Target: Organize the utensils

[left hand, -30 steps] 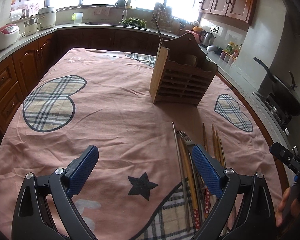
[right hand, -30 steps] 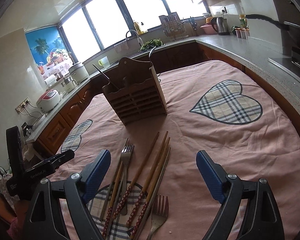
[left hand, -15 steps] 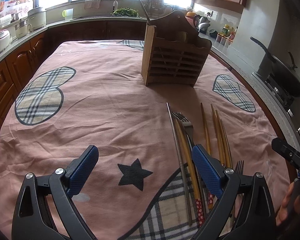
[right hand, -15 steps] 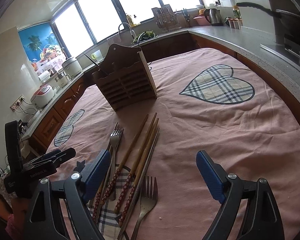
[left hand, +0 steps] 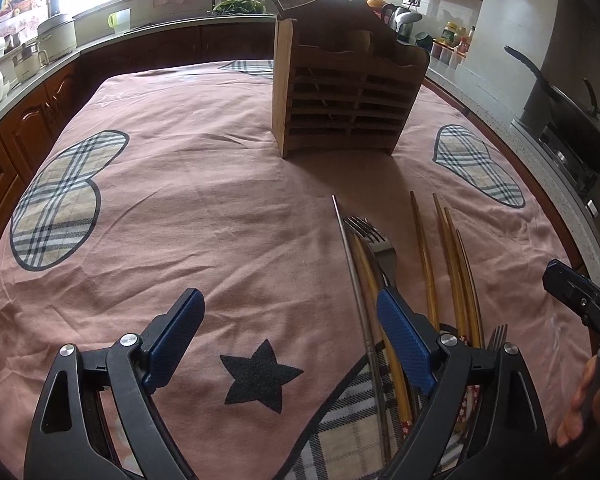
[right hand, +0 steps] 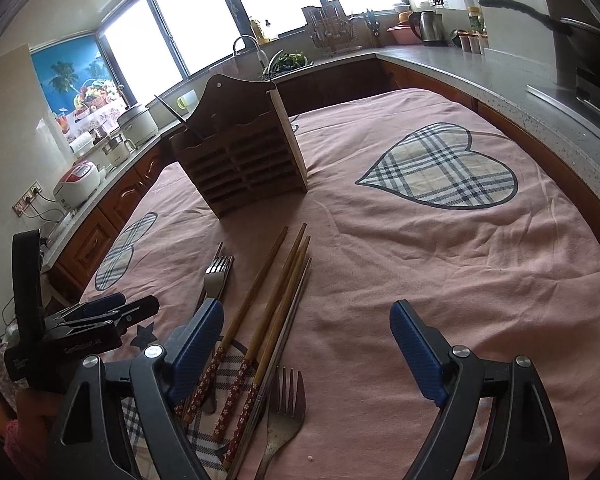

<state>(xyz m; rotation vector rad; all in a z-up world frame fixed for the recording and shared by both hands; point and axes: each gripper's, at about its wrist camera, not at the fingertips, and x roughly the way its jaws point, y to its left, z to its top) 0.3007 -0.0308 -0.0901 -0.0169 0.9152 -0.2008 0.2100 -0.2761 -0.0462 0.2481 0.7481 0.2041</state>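
Observation:
A wooden utensil holder (left hand: 346,96) stands upright on the pink tablecloth, also in the right wrist view (right hand: 240,152), with one thin utensil sticking out of it. Several wooden chopsticks (left hand: 452,256) (right hand: 276,292), a metal chopstick (left hand: 356,280) and forks (left hand: 374,240) (right hand: 284,412) lie in a loose bundle on the cloth in front of it. My left gripper (left hand: 288,332) is open and empty, low over the cloth, its right finger over the bundle. My right gripper (right hand: 308,344) is open and empty, its left finger over the chopstick handles.
The pink tablecloth (left hand: 188,216) carries plaid hearts and a black star. Kitchen counters ring the table with rice cookers (right hand: 80,180), a sink, a kettle (right hand: 428,28) and a wok on the stove (left hand: 572,120).
Both grippers have moved forward and lower toward the bundle and holder. Both stay open and empty. Nothing on the cloth has moved.

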